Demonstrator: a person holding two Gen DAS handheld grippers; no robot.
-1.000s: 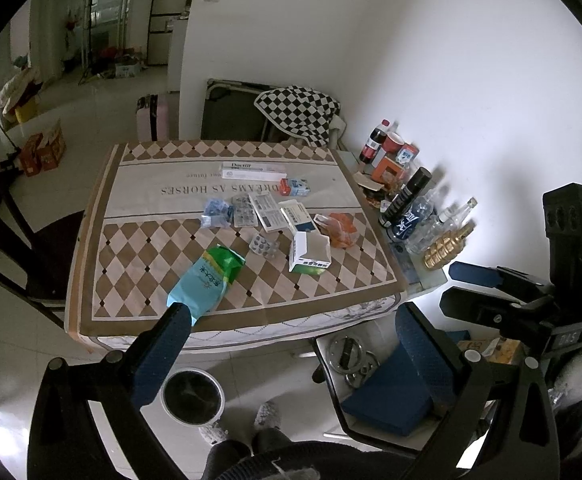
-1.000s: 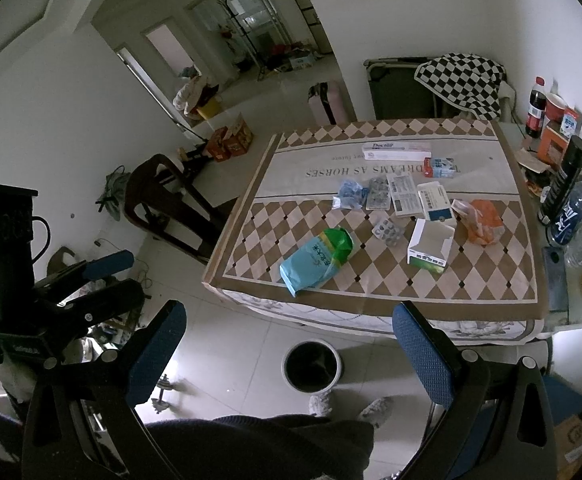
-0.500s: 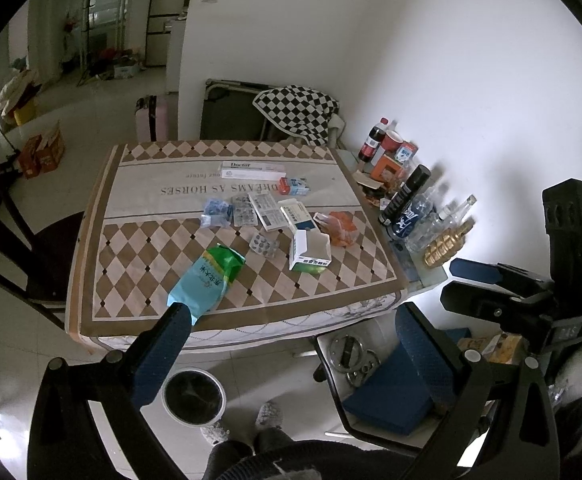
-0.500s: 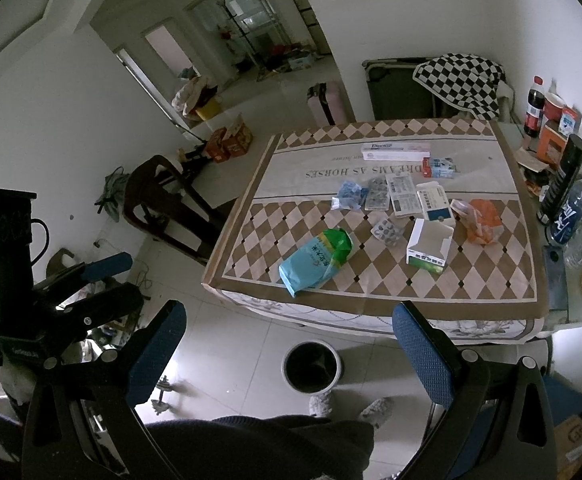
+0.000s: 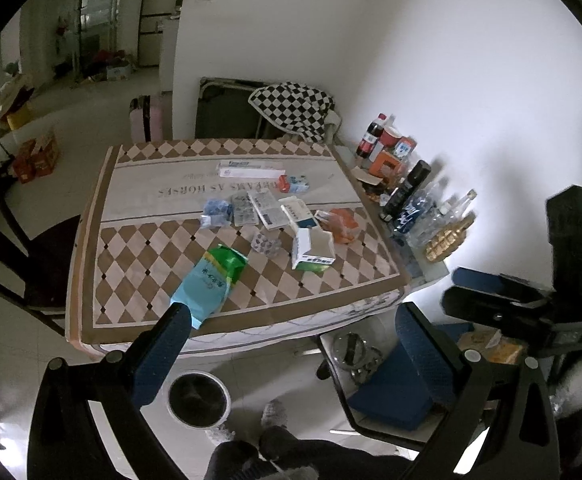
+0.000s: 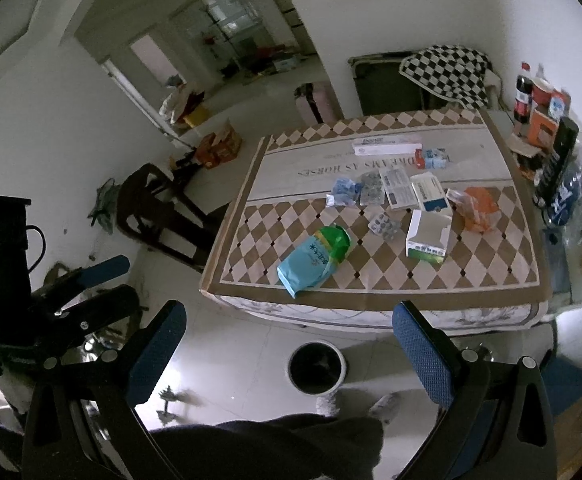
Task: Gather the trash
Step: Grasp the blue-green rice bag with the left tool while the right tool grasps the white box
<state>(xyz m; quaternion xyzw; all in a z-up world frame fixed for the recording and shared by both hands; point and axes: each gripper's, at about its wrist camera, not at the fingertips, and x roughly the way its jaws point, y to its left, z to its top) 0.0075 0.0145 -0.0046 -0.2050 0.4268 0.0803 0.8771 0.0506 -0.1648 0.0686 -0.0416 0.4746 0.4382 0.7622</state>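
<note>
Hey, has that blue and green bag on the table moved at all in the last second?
No. The blue and green bag sits on the same diamonds of the checked tablecloth, the same way off the open white box, in both views.

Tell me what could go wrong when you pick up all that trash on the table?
The blue-and-green plastic pouch lies close to the near edge of the diamond-patterned table, so a clumsy nudge might knock it to the floor instead of into the round dark bin. The open white cardboard box could crush if squeezed. Reaching right might tip the bottles beside the table.
</note>
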